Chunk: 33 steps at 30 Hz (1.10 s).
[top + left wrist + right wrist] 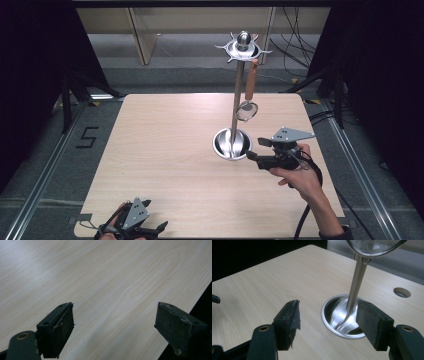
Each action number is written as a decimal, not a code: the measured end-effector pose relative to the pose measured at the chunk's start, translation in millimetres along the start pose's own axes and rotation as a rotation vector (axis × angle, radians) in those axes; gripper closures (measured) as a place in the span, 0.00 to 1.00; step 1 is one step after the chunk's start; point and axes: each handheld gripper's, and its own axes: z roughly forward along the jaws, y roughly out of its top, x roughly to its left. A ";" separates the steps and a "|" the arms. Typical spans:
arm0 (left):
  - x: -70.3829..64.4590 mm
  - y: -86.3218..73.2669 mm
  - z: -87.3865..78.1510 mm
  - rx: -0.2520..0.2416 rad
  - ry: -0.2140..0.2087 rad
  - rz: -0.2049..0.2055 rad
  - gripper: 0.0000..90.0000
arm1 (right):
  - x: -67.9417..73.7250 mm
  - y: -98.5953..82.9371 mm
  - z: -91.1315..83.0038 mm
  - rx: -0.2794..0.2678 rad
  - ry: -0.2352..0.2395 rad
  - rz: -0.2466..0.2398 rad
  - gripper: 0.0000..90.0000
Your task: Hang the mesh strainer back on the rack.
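While right gripper (253,148) gapes beside stand base (232,144); strainer (247,111) hangs overhead | left gripper (113,327) parted

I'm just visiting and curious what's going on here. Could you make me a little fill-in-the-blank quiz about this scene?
1. The strainer with the brown handle hangs from the metal ____.
2. The right hand-held gripper is beside the stand's round ____.
3. Both hand-held grippers' jaws are ____.

Missing words: stand; base; open
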 end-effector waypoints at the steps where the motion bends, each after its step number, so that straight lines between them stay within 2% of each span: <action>1: -0.2 -0.1 0.0 0.000 0.000 -0.004 0.16 | 0.2 -0.6 0.4 0.001 0.005 0.004 0.40; 2: 0.9 0.3 0.1 -0.004 0.000 0.013 0.16 | -2.0 -1.9 2.0 -0.004 0.004 -0.021 0.40; 4: 1.1 0.3 0.1 -0.004 0.001 0.016 0.16 | -0.4 -4.2 3.0 0.009 0.004 0.000 0.39; 5: 1.1 0.3 0.1 -0.004 0.000 0.017 0.16 | -2.3 -5.0 3.9 0.008 -0.001 -0.025 0.39; 6: -1.1 -0.4 0.2 -0.002 -0.001 -0.017 0.16 | -1.3 -6.3 5.0 0.006 0.001 -0.011 0.39; 7: 0.2 0.0 0.0 0.001 0.000 0.003 0.16 | -0.5 -6.8 4.7 0.016 -0.001 0.000 0.39; 8: 0.3 0.0 -0.2 0.003 -0.001 0.006 0.16 | 0.0 -8.2 5.9 0.019 -0.002 0.003 0.39; 10: 0.3 0.0 -0.1 0.003 -0.001 0.005 0.16 | -1.5 -9.0 7.1 0.025 0.004 -0.021 0.39; 11: 0.3 0.0 -0.1 0.003 -0.001 0.005 0.16 | 0.7 -9.7 6.7 0.037 0.005 0.005 0.39; 14: 0.3 0.0 0.0 0.003 -0.001 0.006 0.16 | 0.5 -11.4 8.4 0.027 0.000 -0.016 0.39; 15: 0.2 0.0 0.0 0.003 0.000 0.006 0.16 | 1.5 -11.7 8.2 0.036 0.005 -0.003 0.39; 16: 0.2 0.0 0.0 0.003 0.000 0.006 0.16 | -0.2 -11.5 8.0 0.041 0.010 -0.025 0.39; 17: 0.1 0.0 -0.2 0.003 0.000 0.004 0.16 | 1.9 -12.3 7.5 0.051 0.014 -0.001 0.39; 20: 0.1 -0.1 0.0 0.001 0.001 0.006 0.16 | 0.8 -13.4 8.8 0.036 0.004 -0.011 0.39; 21: -0.1 -0.1 0.0 0.001 -0.001 0.005 0.16 | 0.2 -14.2 8.6 0.051 0.011 -0.024 0.39; 22: -0.2 -0.1 0.0 0.001 -0.001 0.005 0.16 | 1.9 -15.3 8.6 0.059 0.010 -0.003 0.39; 26: 0.1 -0.1 -0.2 0.002 -0.001 0.006 0.16 | 3.0 -18.6 10.0 0.059 0.008 0.003 0.39; 27: 0.0 -0.1 -0.1 0.002 -0.001 0.006 0.16 | 1.3 -18.9 10.1 0.058 0.006 -0.023 0.39; 29: -0.3 -0.1 0.3 -0.003 -0.002 0.005 0.16 | 4.8 -21.4 9.9 0.070 0.010 0.006 0.39; 30: -0.3 -0.1 0.3 -0.003 -0.002 0.005 0.16 | 4.8 -21.4 9.9 0.070 0.010 0.006 0.39; 31: 0.6 0.0 -0.1 0.006 0.001 0.020 0.16 | 4.7 -23.6 10.6 0.070 0.011 -0.021 0.39; 32: 0.1 -0.1 0.4 -0.001 0.002 0.015 0.16 | 7.3 -25.4 11.5 0.064 0.011 0.002 0.39; 33: 0.1 -0.1 0.3 -0.001 0.002 0.014 0.16 | 5.2 -25.6 11.4 0.067 0.015 -0.029 0.39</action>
